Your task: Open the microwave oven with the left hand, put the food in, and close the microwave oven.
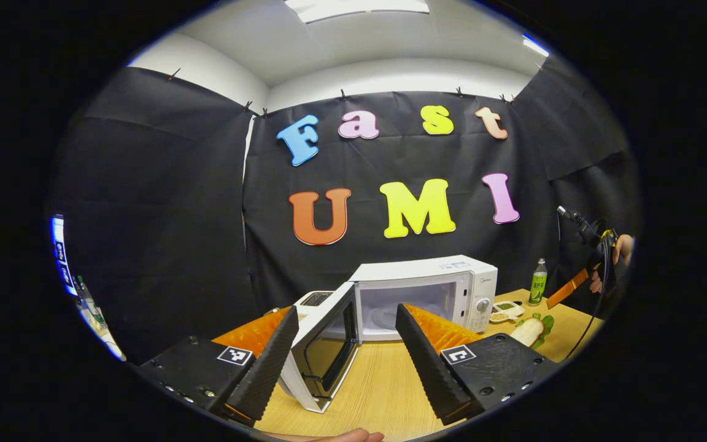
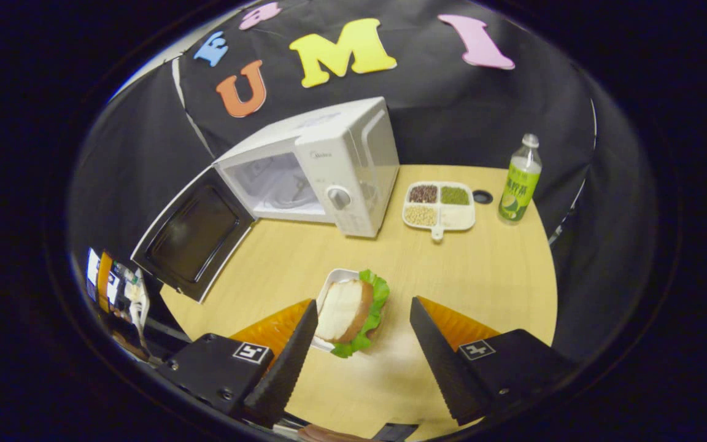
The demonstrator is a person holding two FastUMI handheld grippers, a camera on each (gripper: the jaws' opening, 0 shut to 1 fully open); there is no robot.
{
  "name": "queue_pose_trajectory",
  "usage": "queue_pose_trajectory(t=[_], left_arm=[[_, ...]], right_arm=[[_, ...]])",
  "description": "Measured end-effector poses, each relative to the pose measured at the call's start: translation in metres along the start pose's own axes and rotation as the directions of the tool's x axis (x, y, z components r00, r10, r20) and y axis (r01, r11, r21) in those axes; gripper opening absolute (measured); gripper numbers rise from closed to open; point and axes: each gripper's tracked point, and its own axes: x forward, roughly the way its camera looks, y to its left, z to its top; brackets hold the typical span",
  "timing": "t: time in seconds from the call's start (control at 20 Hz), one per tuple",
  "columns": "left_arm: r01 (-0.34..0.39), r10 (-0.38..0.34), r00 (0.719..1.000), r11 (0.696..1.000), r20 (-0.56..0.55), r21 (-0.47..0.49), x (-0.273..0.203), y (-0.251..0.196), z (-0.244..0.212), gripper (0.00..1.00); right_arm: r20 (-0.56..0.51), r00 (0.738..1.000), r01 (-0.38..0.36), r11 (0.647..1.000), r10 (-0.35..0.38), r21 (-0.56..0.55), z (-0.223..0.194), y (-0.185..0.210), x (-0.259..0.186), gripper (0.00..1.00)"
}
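Observation:
The white microwave (image 1: pixel 427 288) stands at the back of the table with its door (image 1: pixel 329 344) swung wide open to the left and its cavity showing. My left gripper (image 1: pixel 346 310) is open in front of it, and the door's free edge shows between the two fingers without either pressing on it. In the right gripper view the microwave (image 2: pixel 329 166) and its open door (image 2: pixel 191 236) lie at the upper left. The food, a sandwich with lettuce on a small white plate (image 2: pixel 350 310), rests on the table just ahead of my open right gripper (image 2: pixel 363 302), nearer its left finger.
A divided dish of beans (image 2: pixel 439 205) and a green bottle (image 2: pixel 519 181) stand to the right of the microwave on the wooden table (image 2: pixel 482 276). A small round hole (image 2: pixel 482 196) sits between them. The table ends close behind the open door.

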Motion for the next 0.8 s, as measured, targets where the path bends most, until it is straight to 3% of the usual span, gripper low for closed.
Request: queue_pose_trajectory(t=[0.15, 0.3, 0.35, 0.4, 0.5, 0.55, 0.6, 0.65, 0.8], left_arm=[[-0.038, 0.037, 0.998, 0.999, 0.045, 0.024, -0.008, 0.004, 0.014, 0.95], [-0.043, 0.041, 0.996, 0.999, 0.073, 0.015, -0.013, 0.002, 0.021, 0.95], [-0.042, 0.041, 0.997, 0.999, 0.068, 0.015, -0.013, 0.002, 0.02, 0.95], [-0.048, 0.047, 0.997, 0.999, 0.062, 0.019, -0.014, 0.005, 0.018, 0.95], [-0.067, 0.066, 0.997, 0.998, 0.043, 0.02, -0.013, 0.012, 0.011, 0.95], [-0.064, 0.063, 0.997, 0.998, 0.033, 0.014, -0.012, 0.012, 0.007, 0.96], [-0.061, 0.061, 0.998, 0.998, 0.022, 0.008, -0.012, 0.013, 0.004, 0.96], [-0.061, 0.061, 0.998, 0.998, 0.018, 0.006, -0.012, 0.015, 0.002, 0.96], [-0.03, 0.03, 1.0, 0.999, 0.003, -0.027, -0.011, 0.017, -0.006, 0.96]], right_arm=[[-0.117, 0.988, -0.093, 0.994, 0.098, 0.05, -0.016, -0.007, 0.025, 0.82], [-0.161, 0.969, -0.172, 0.979, 0.188, 0.106, -0.026, -0.011, 0.038, 0.79], [-0.175, 0.958, -0.203, 0.968, 0.228, 0.151, -0.03, -0.006, 0.041, 0.82], [-0.2, 0.939, -0.246, 0.951, 0.282, 0.186, -0.035, 0.001, 0.042, 0.67], [-0.199, 0.923, -0.279, 0.928, 0.331, 0.248, -0.037, 0.007, 0.048, 0.54], [-0.189, 0.925, -0.275, 0.926, 0.328, 0.26, -0.037, 0.008, 0.049, 0.37], [-0.194, 0.925, -0.272, 0.925, 0.327, 0.265, -0.038, 0.01, 0.045, 0.4], [-0.195, 0.925, -0.272, 0.927, 0.326, 0.26, -0.038, 0.014, 0.041, 0.31], [-0.185, 0.939, -0.252, 0.947, 0.289, 0.199, -0.035, 0.023, 0.026, 0.29]])
